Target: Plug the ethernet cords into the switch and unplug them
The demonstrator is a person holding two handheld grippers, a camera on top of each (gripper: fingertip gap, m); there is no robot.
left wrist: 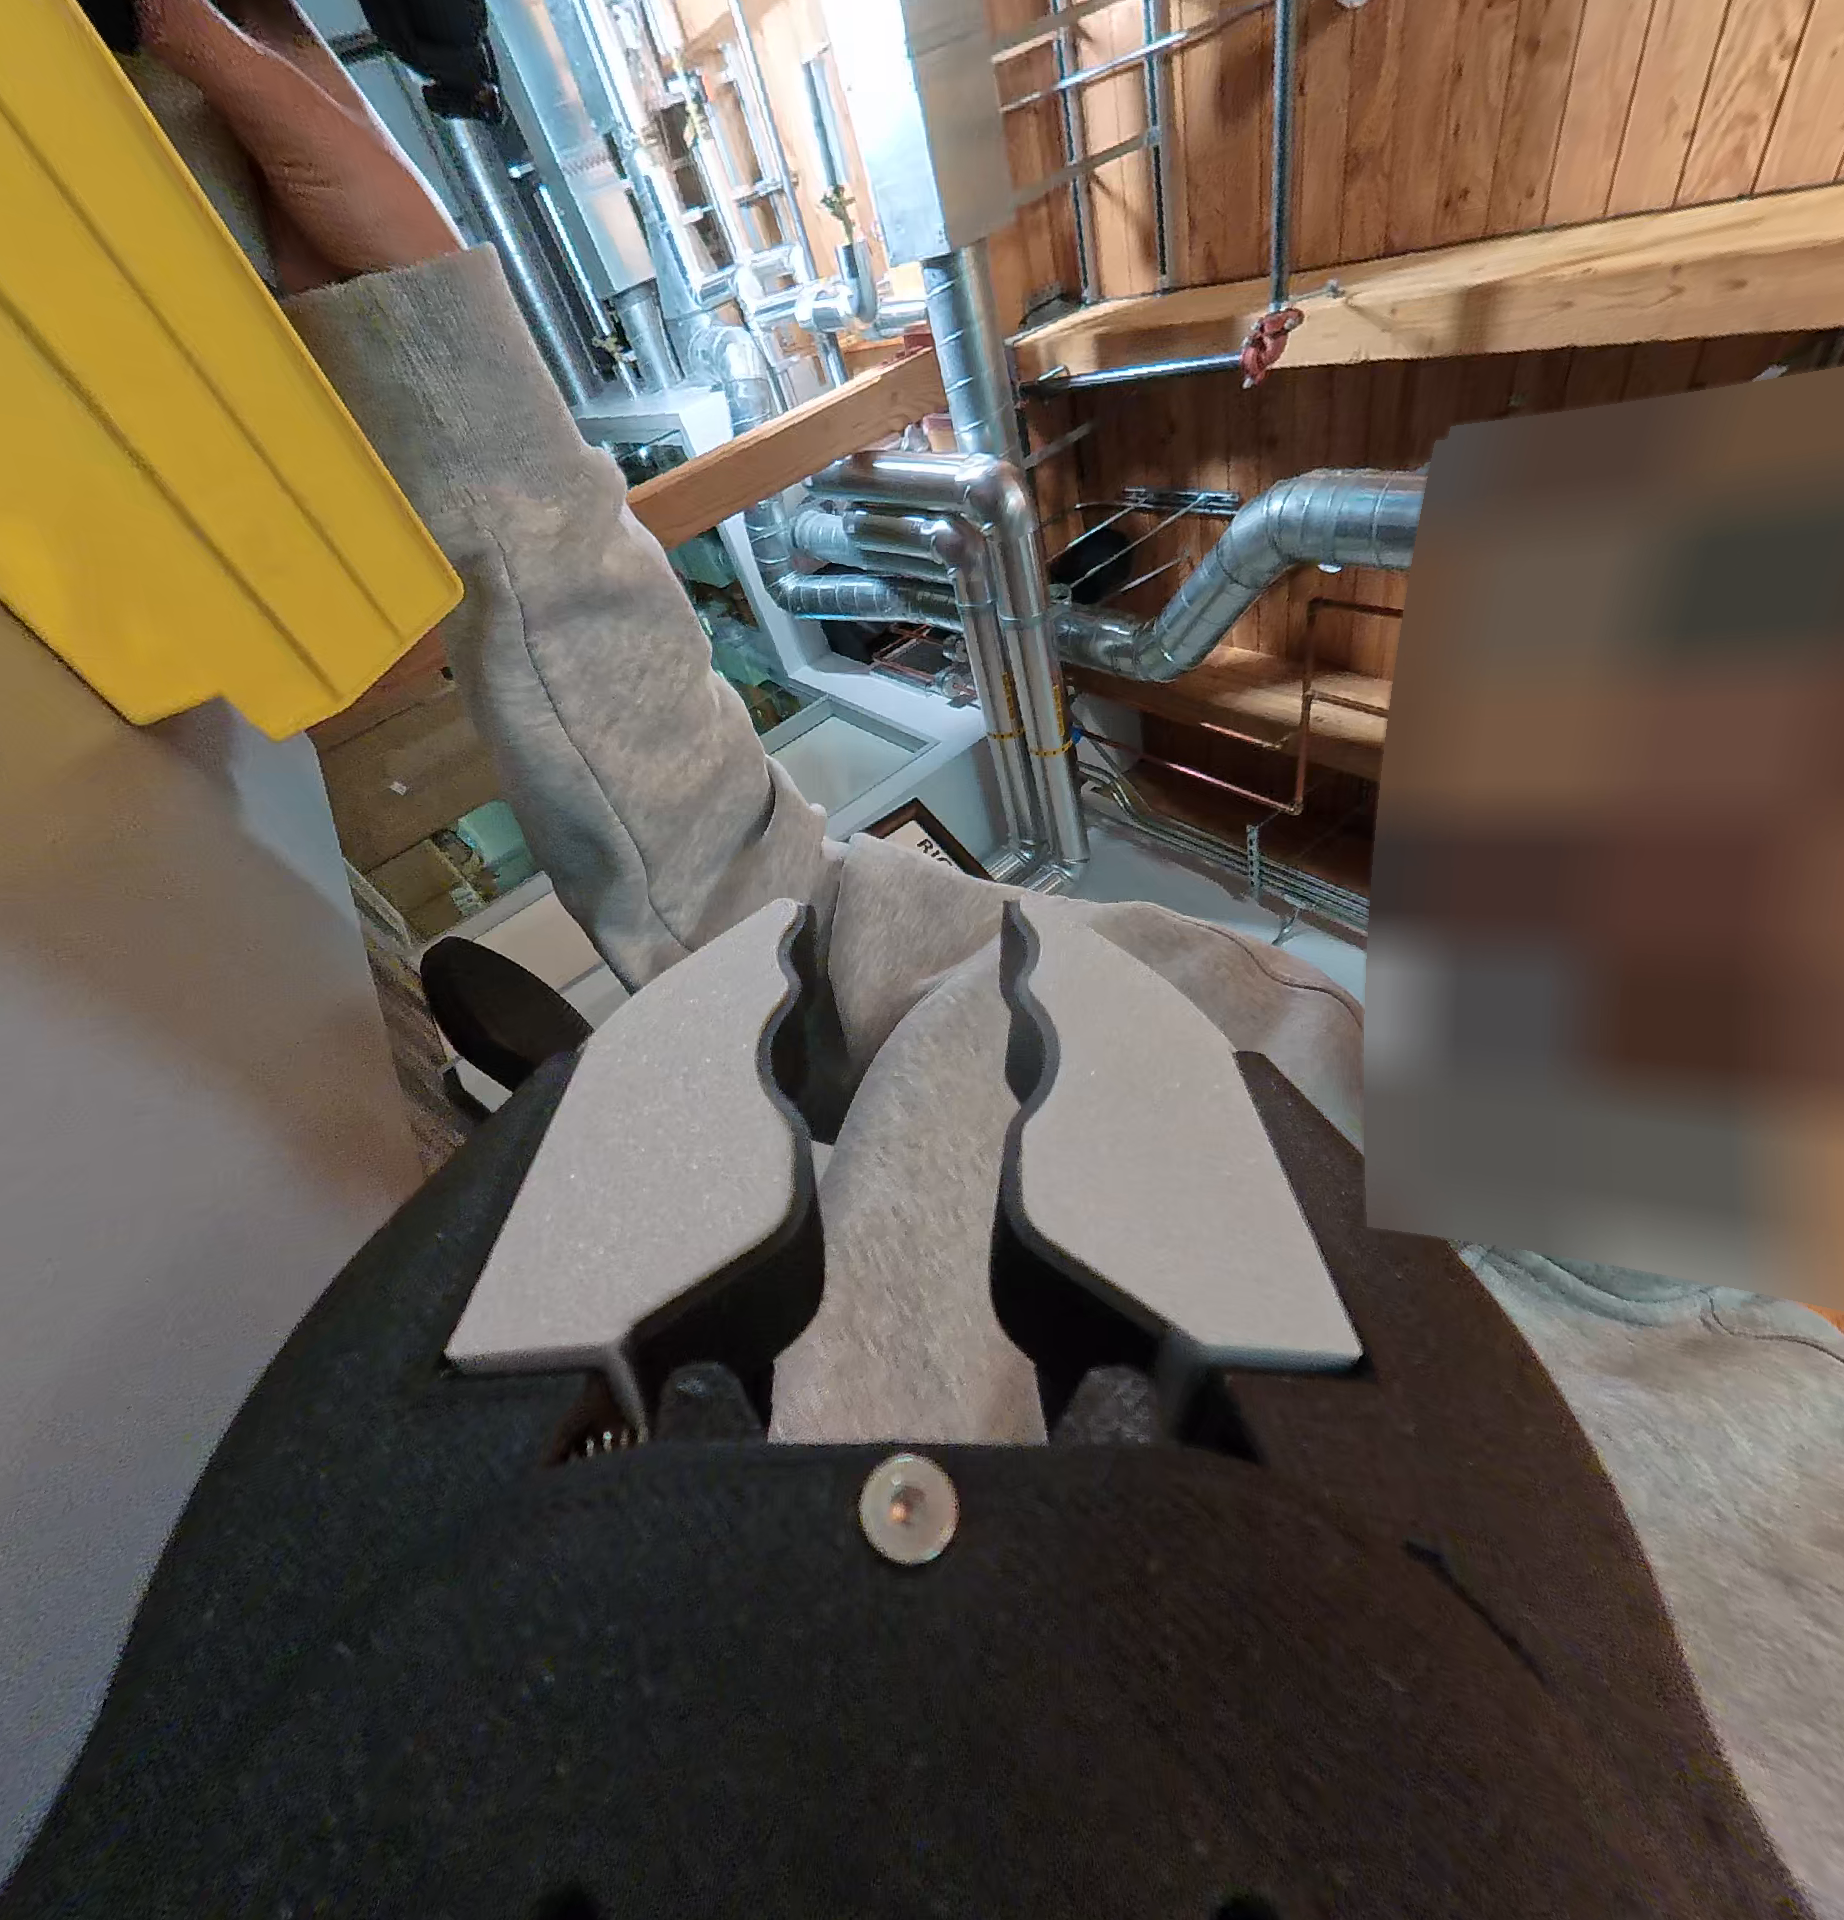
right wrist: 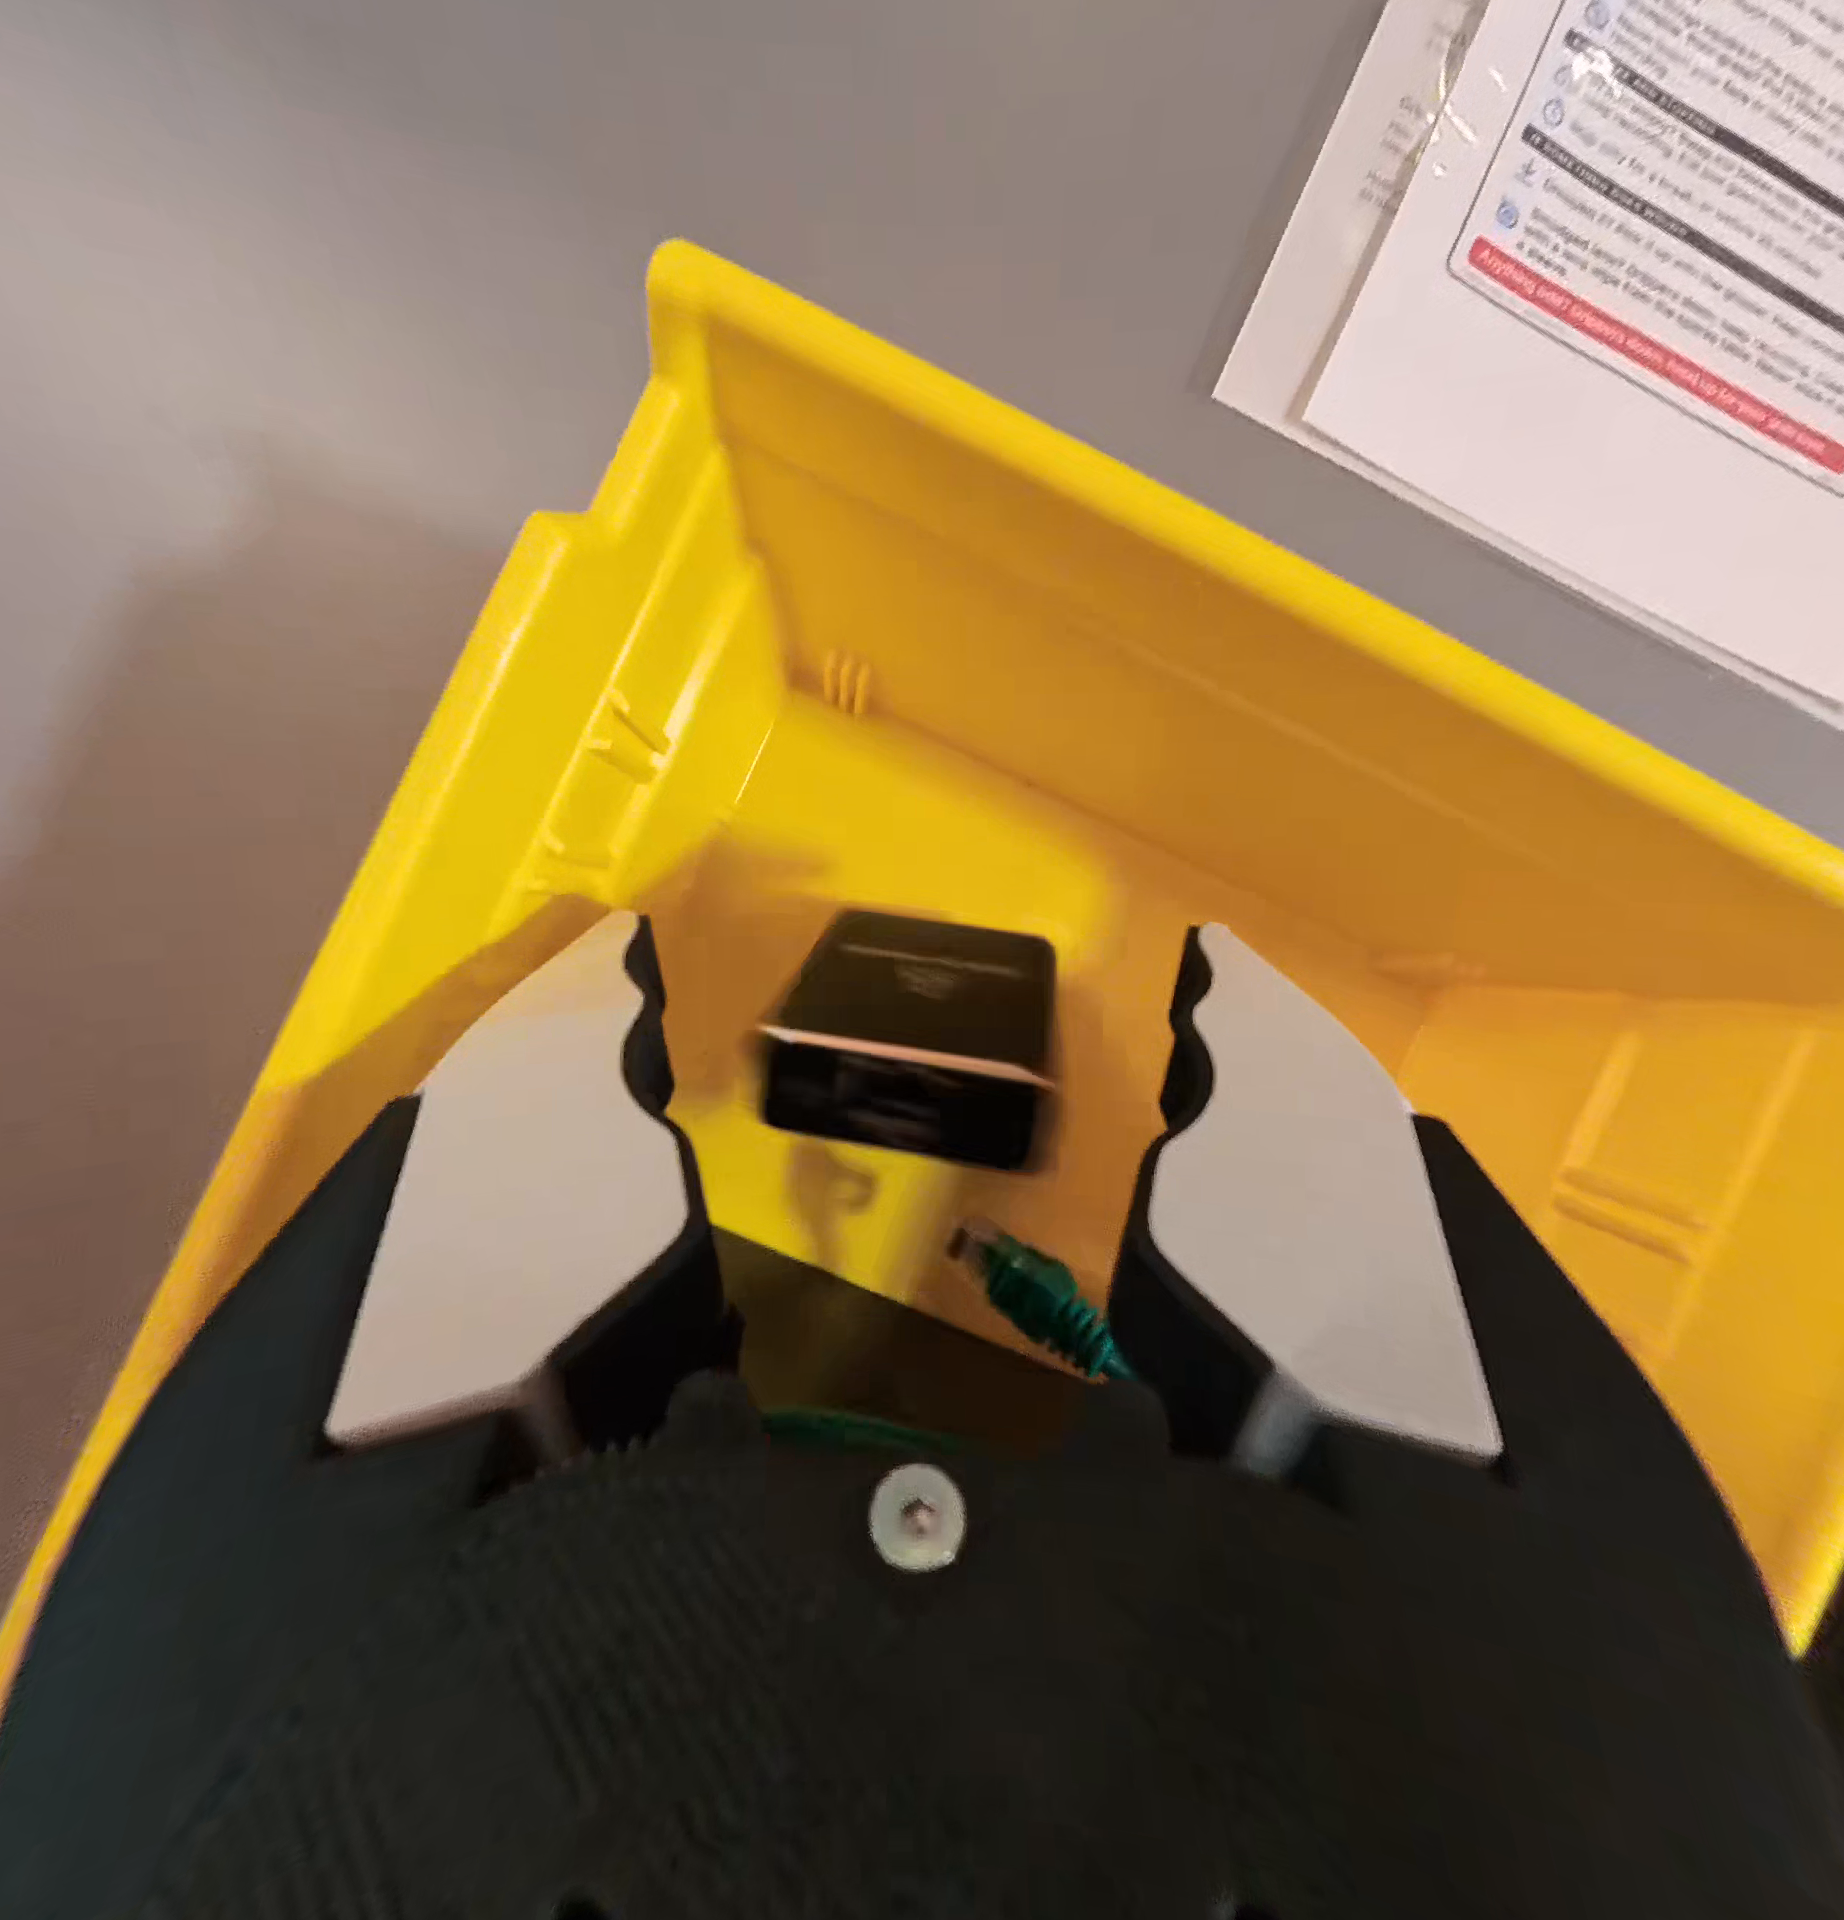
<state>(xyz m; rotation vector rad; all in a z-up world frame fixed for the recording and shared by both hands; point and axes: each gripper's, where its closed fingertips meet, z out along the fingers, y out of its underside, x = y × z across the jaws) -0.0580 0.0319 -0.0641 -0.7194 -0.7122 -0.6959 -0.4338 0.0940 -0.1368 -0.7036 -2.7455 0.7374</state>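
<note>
The right gripper hangs over a yellow bin, its two pale fingers spread wide and gripping nothing. Straight ahead of it, in the gap between the fingertips, a small black box, which I take to be the switch, sits on the bin floor, a little blurred. Closer in toward the gripper's body and just off its right finger lies the end of a green ethernet cord, its clear plug pointing toward the switch but apart from it, not plugged in; the rest of the cord disappears under the gripper body. Beyond the bin, up and to the right of the gripper, a printed sheet lies flat on the grey table. The left gripper is turned away from the work, pointing up at the person: its fingers stand parted, loose, with only the folds of a grey sweatshirt sleeve showing behind and between them, nothing clamped. Up to its left the outside of the yellow bin fills the corner of the view. Farther ahead of it are silver ducts running along a wood-planked wall.
</note>
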